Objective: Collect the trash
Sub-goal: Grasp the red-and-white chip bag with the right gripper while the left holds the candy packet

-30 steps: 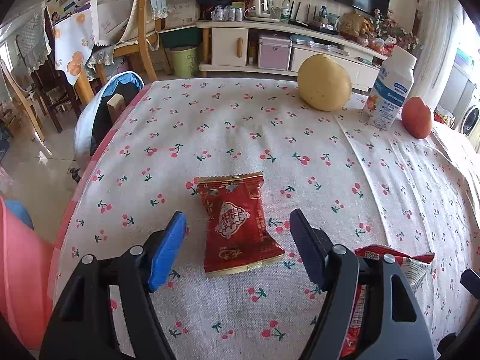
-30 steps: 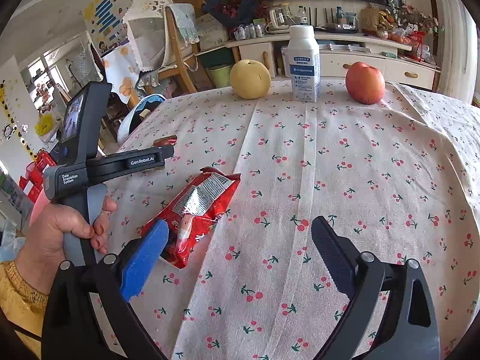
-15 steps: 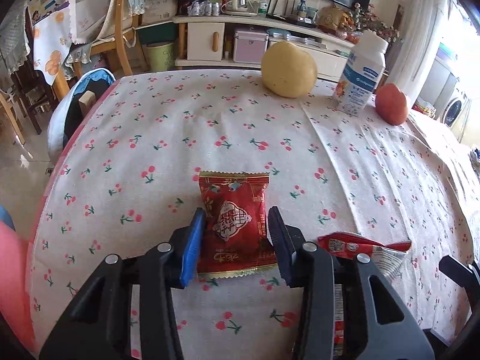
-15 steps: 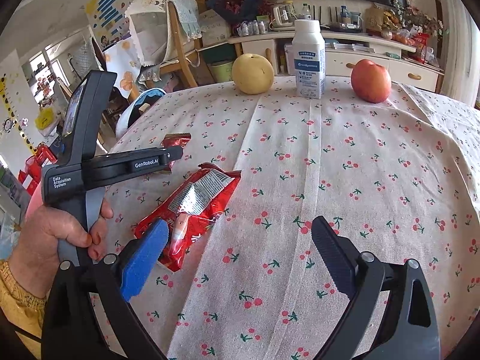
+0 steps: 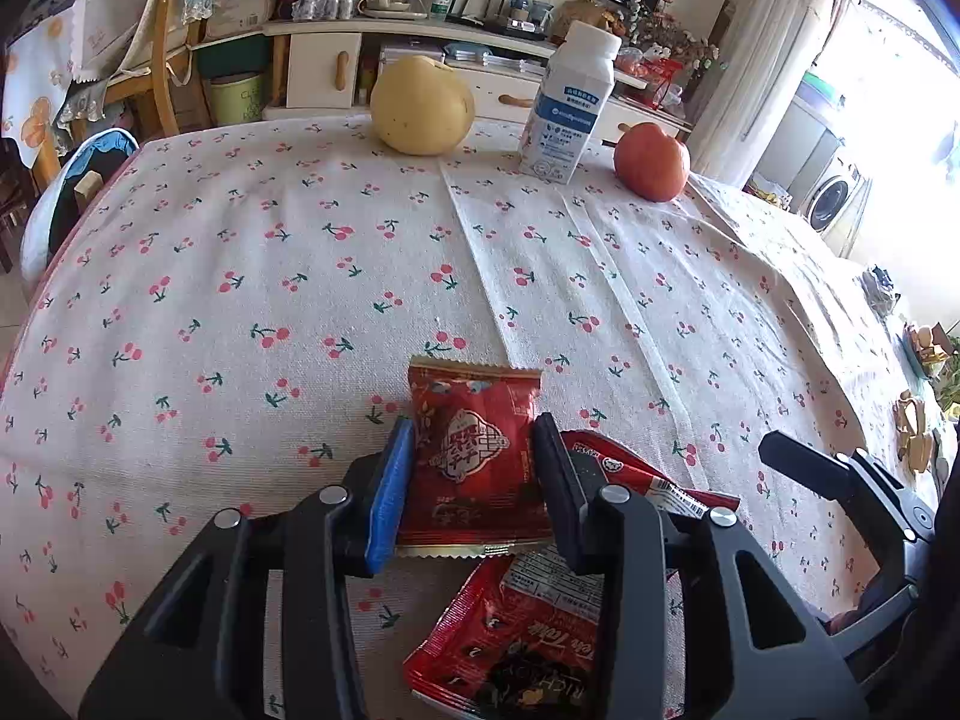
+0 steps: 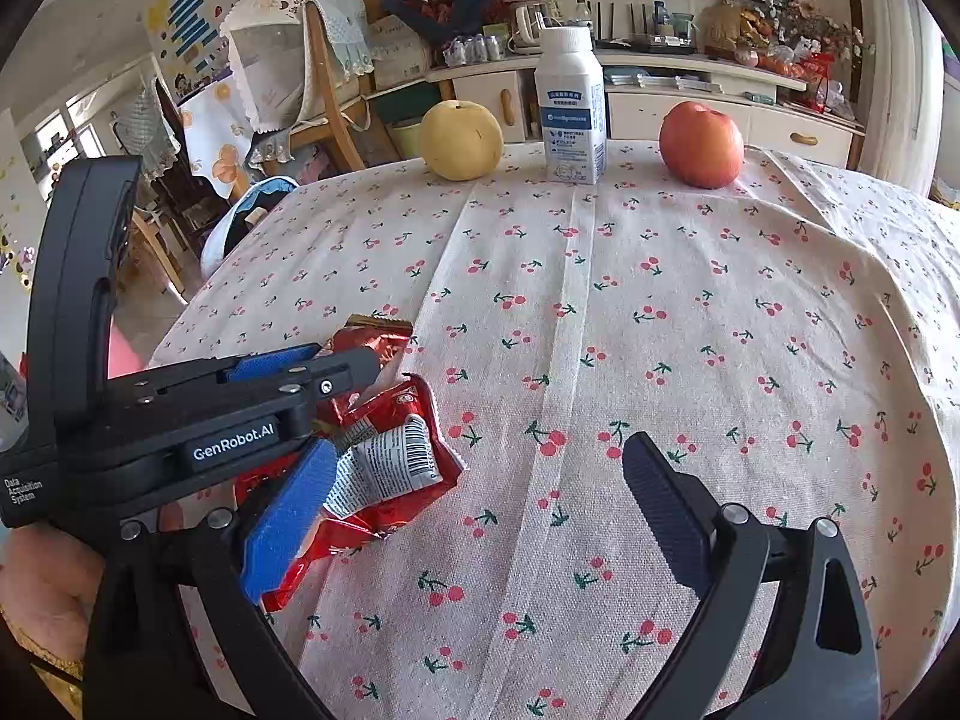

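A small red snack packet (image 5: 471, 456) sits between the pads of my left gripper (image 5: 473, 429), whose jaws are closing and press on both its sides. The packet's near end lies over a larger crumpled red wrapper (image 5: 528, 648) on the cherry-print tablecloth (image 5: 300, 276). In the right wrist view the left gripper (image 6: 354, 369) reaches in from the left, with the small packet (image 6: 375, 336) at its tip and the larger wrapper (image 6: 390, 468) under it. My right gripper (image 6: 480, 450) stands open just right of that wrapper, nothing between its fingers.
At the table's far edge stand a yellow pear (image 5: 422, 105), a white milk carton (image 5: 570, 102) and a red apple (image 5: 651, 162). A wooden chair (image 5: 162, 30) and a low cabinet lie beyond. A person's hand (image 6: 42, 576) holds the left gripper.
The left gripper's jaws closed in from wide open onto the small red packet. It moved right with the packet, over the larger wrapper. The right gripper stayed put.
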Motion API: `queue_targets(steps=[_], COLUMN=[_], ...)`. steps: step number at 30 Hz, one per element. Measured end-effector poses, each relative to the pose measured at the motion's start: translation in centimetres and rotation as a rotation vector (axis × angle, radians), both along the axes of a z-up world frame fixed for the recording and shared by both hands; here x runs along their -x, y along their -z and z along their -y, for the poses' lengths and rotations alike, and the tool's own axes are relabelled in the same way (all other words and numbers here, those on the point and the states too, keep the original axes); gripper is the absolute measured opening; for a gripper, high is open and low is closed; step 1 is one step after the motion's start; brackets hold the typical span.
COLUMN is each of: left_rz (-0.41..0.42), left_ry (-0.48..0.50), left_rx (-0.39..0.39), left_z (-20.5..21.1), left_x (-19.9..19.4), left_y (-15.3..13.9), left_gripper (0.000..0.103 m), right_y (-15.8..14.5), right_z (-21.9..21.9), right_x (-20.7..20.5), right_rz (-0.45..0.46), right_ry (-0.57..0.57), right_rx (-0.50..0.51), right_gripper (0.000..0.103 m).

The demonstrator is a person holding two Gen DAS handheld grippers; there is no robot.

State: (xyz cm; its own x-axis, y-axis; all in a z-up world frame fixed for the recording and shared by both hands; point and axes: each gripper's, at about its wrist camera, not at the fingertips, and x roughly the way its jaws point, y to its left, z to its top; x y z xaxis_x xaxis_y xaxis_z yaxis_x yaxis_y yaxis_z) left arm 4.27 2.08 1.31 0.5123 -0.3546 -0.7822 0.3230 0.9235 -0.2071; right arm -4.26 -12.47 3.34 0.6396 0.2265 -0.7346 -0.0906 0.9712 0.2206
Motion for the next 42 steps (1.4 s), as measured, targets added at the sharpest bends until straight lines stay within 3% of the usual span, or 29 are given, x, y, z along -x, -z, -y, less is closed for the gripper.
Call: queue_targets(steps=[3, 5, 7, 11, 12, 14, 15, 17, 21, 24, 26, 34, 38, 42], left_rz=[0.006, 0.006, 0.004, -0.001, 0.004, 0.000, -0.002, -0.004, 0.008, 0.032, 0.052, 0.078, 0.098, 0.094], left_ry=[-0.043, -0.055, -0.057, -0.050, -0.048, -0.038, -0.036, -0.027, 0.005, 0.028, 0.033, 0.039, 0.021, -0.017], left_rx=[0.028, 0.045, 0.036, 0.036, 0.026, 0.012, 0.007, -0.002, -0.056, -0.105, -0.139, -0.177, -0.160, -0.132], left_z=[-1.6, -2.4, -2.7, -2.8, -2.8, -2.8, -2.8, -2.7, -1.9, -1.2, -0.9, -0.7, -1.3, -2.6], left_x=[-0.3, -0.4, -0.4, -0.4, -0.4, -0.5, -0.5, -0.6, -0.7, -0.5, -0.2, 0.3, 0.8, 1.0], left_y=[-0.6, -0.8, -0.6, -0.4, -0.5, -0.3, -0.2, 0.1, 0.6, 0.7, 0.7, 0.5, -0.2, -0.6], left_gripper=[0.042, 0.034, 0.034, 0.035, 0.037, 0.056, 0.060, 0.062, 0.062, 0.055, 0.042, 0.038, 0.030, 0.029], right_y=[0.2, 0.4, 0.7, 1.0, 1.0, 1.1, 1.1, 1.2, 1.4, 1.4, 1.4, 1.0, 0.9, 0.6], right_z=[-0.7, -1.2, -1.8, -2.2, -2.2, -2.3, -2.3, -2.4, -2.8, -2.9, -2.9, -3.4, -3.1, -2.9], right_x=[0.0, 0.0, -0.2, -0.7, -0.8, -0.9, -0.9, -1.1, -1.3, -1.3, -1.3, -0.9, -0.7, -0.4], right_rz=[0.007, 0.010, 0.011, 0.013, 0.010, 0.006, 0.003, -0.007, -0.018, -0.019, -0.018, 0.014, 0.021, 0.034], right_ry=[-0.025, -0.047, -0.059, -0.082, -0.084, -0.087, -0.091, -0.107, -0.126, -0.129, -0.132, -0.159, -0.150, -0.144], right_rx=[-0.001, -0.006, 0.002, -0.018, -0.023, -0.025, -0.034, -0.050, -0.054, -0.055, -0.054, -0.014, -0.003, 0.006], right_gripper=[0.095, 0.095, 0.095, 0.081, 0.081, 0.081, 0.080, 0.072, 0.068, 0.060, 0.058, 0.034, 0.031, 0.029])
